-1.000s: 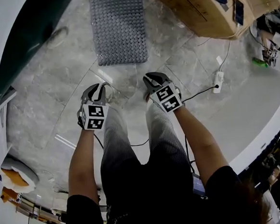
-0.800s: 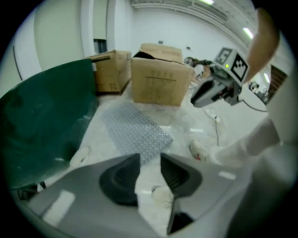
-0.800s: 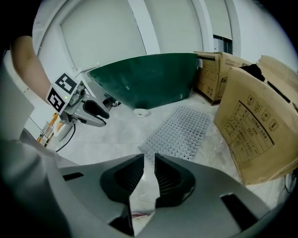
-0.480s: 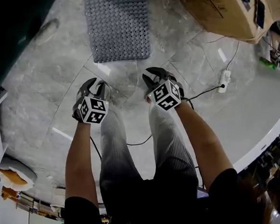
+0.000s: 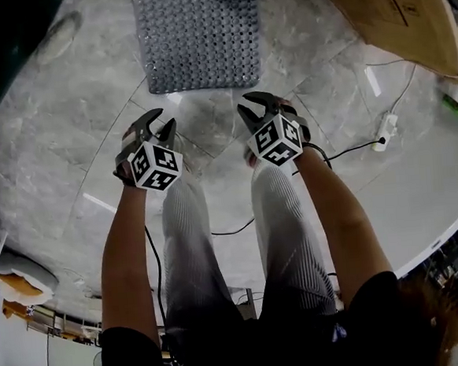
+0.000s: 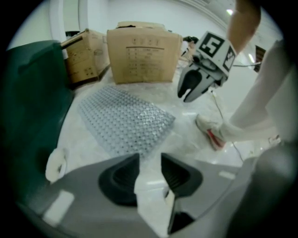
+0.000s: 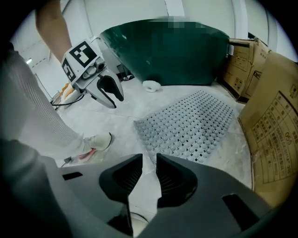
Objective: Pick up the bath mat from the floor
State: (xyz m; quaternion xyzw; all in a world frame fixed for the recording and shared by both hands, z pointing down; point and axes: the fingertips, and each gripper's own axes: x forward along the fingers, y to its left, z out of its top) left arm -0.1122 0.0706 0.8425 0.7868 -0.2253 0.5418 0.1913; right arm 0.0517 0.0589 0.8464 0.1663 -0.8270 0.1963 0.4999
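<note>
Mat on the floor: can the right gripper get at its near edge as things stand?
Probably yes. The right gripper hangs just short of the mat, its jaws have just been opening with nothing between them, and only bare floor lies between.

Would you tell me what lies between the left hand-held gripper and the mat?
Only bare floor up to the mat, in the head view. The left hand-held gripper has just been opening its jaws, with nothing between them.

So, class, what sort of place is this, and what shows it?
Probably a bathroom showroom or storeroom: a grey bath mat lies on a marble-look floor, what looks like a dark green tub stands beside it, and cardboard boxes stand nearby.
</note>
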